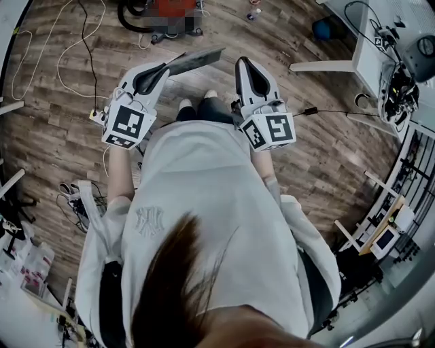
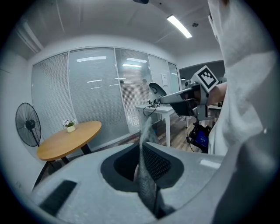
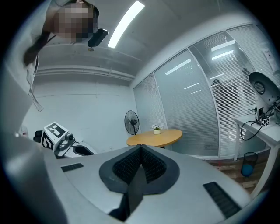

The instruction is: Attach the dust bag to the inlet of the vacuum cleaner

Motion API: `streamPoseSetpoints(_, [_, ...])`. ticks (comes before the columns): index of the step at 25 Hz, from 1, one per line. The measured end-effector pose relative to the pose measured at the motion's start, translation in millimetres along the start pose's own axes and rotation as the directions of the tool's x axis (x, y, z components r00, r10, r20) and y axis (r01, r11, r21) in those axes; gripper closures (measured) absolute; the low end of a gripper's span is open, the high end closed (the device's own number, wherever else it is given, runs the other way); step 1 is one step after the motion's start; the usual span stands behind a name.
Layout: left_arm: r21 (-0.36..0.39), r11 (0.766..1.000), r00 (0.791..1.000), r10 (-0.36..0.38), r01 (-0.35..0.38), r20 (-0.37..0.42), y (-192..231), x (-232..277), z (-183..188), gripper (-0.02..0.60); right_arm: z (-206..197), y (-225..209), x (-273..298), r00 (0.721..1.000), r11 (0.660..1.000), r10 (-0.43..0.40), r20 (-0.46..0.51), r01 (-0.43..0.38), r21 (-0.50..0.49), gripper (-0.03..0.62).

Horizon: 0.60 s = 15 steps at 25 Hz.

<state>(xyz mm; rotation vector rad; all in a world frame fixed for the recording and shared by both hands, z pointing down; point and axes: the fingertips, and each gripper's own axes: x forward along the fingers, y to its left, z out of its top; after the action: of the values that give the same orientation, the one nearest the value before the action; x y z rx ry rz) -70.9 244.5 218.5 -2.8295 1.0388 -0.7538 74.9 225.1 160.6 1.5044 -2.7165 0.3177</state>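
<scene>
Gripping a thin, flat grey fabric dust bag (image 2: 147, 175) (image 1: 199, 58), my left claw (image 1: 165, 68) (image 2: 141, 148) has its jaws pinched on the bag's edge. The sheet juts forward and to the right past the tips, above the brown wood-plank floor (image 1: 319, 156). My right claw (image 1: 244, 63) (image 3: 141, 149) sits just beside it, jaws pressed together with nothing between them. Well ahead on the floor stands a red and black machine (image 1: 171, 5) with a dark hose (image 1: 129, 18), possibly the vacuum cleaner, though the head view cuts it off.

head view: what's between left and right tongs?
The person's legs and shoes, per the head view. The grey dust bag in the left tongs slants across ahead of them.
</scene>
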Motion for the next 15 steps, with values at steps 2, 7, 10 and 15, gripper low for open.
streamPoseSetpoints(2, [-0.015,1.0,1.0,0.012,-0.012,0.002,6,1,-2,0.543,2,-1,6,1.0,1.0,0.012,-0.003,-0.012,-0.011,0.591])
streamPoseSetpoints(7, [-0.035,0.999,0.999,0.036,-0.036,0.0,19,9,-6,0.543,3,-11,24,0.999,0.999,0.033,-0.003,-0.033,-0.012,0.591])
streamPoseSetpoints(10, [-0.04,0.998,0.999,0.049,-0.05,-0.016,30,20,-7,0.543,4,-23,37,0.999,0.999,0.043,0.005,-0.043,0.0,0.591])
streamPoseSetpoints(15, [-0.045,0.996,0.997,0.072,-0.074,-0.038,55,51,-2,0.543,7,-58,70,0.997,0.997,0.072,0.0,-0.072,0.021,0.591])
